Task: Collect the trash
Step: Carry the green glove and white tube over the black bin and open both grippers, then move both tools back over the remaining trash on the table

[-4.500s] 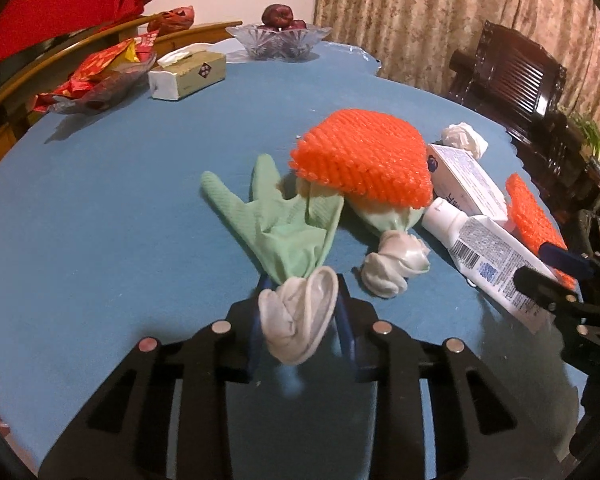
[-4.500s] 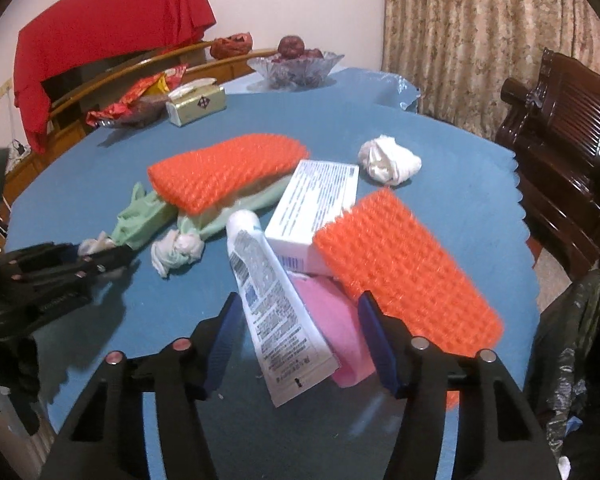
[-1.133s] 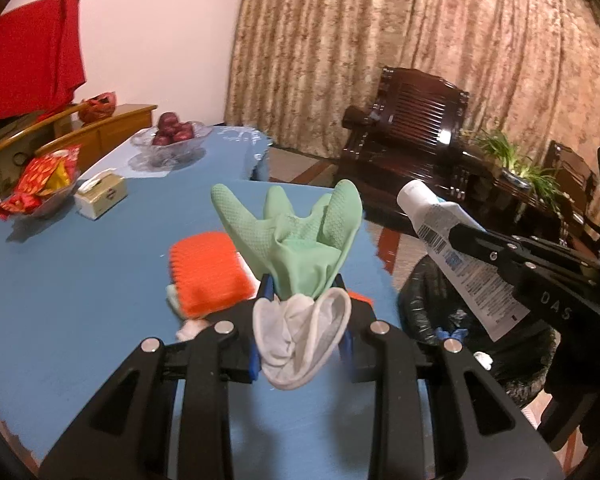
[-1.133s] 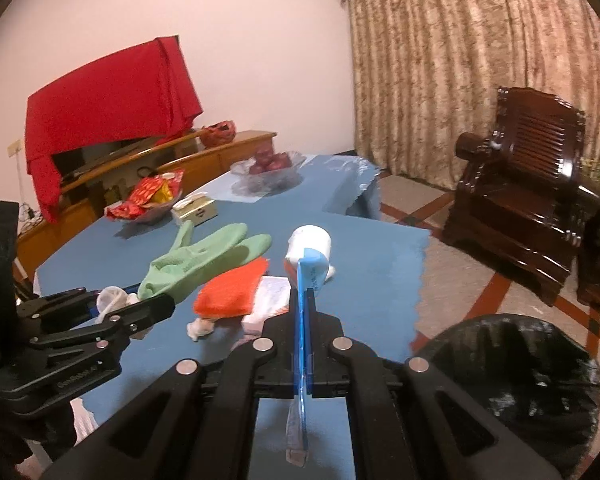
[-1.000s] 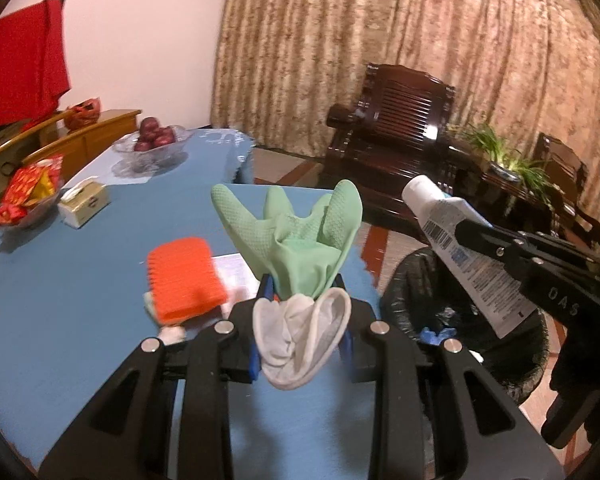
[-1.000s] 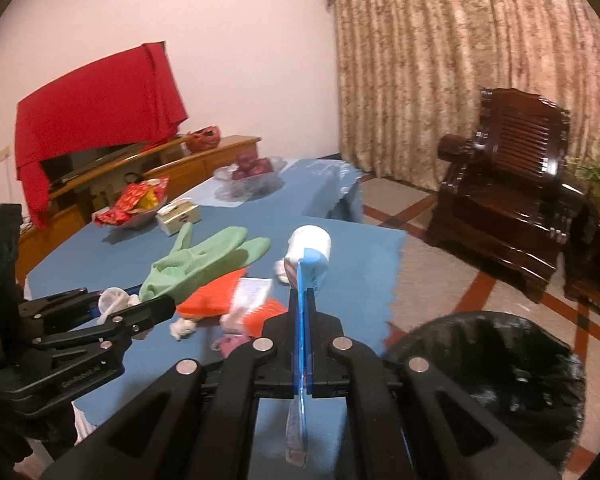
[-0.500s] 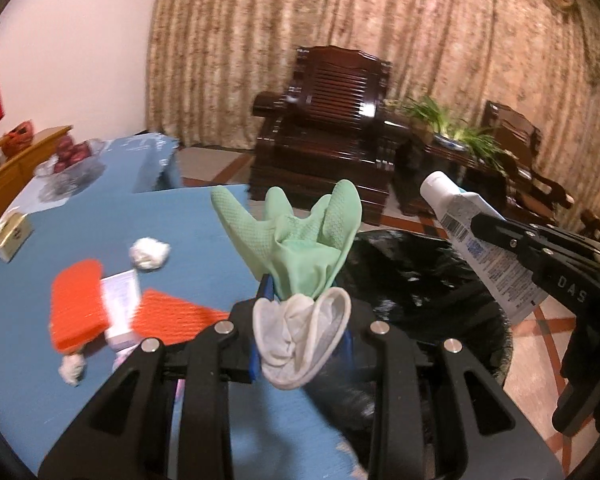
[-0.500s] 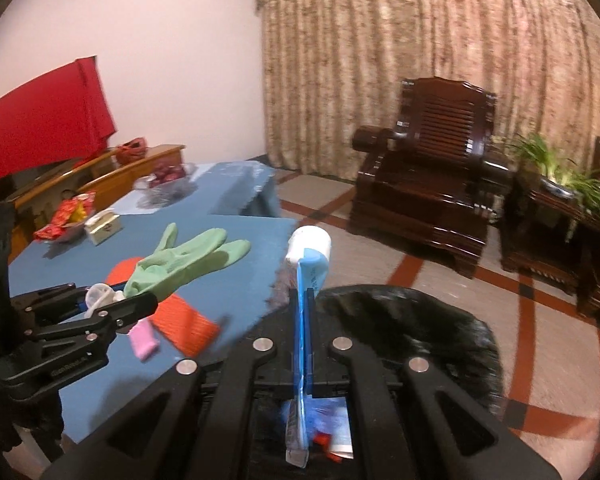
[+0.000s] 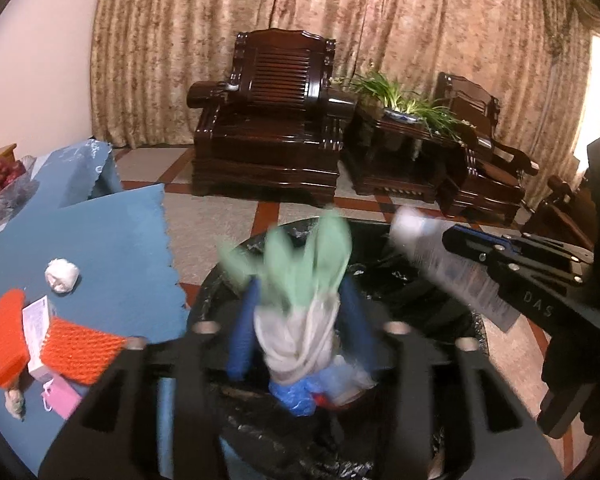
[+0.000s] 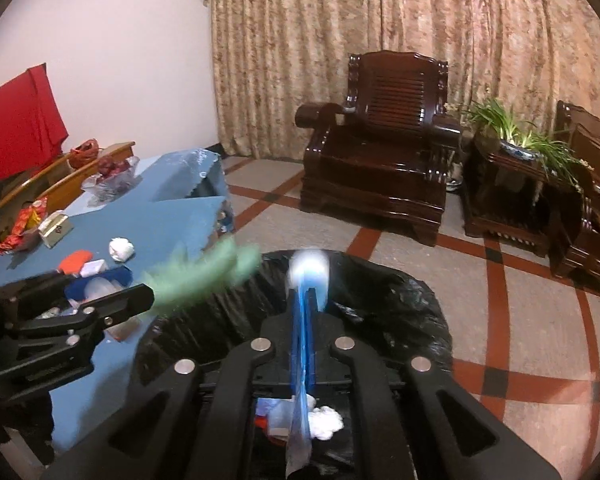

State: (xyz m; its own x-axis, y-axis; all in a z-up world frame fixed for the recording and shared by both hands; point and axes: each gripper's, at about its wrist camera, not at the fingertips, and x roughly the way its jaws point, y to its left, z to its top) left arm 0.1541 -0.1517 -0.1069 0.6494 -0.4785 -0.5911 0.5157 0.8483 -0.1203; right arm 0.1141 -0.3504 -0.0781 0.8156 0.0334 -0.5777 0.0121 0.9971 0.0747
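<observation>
The left gripper [image 9: 296,316] is spread wide, and the blurred green glove [image 9: 300,272] sits loose between its fingers, above the black trash bag [image 9: 416,300]. At 2 o'clock, the right gripper [image 10: 302,304] is pinching the toothpaste tube [image 10: 308,276] over the same bag.

Open trash bin [image 10: 400,304] mouth below, blue table [image 9: 112,248] edge close at left.
</observation>
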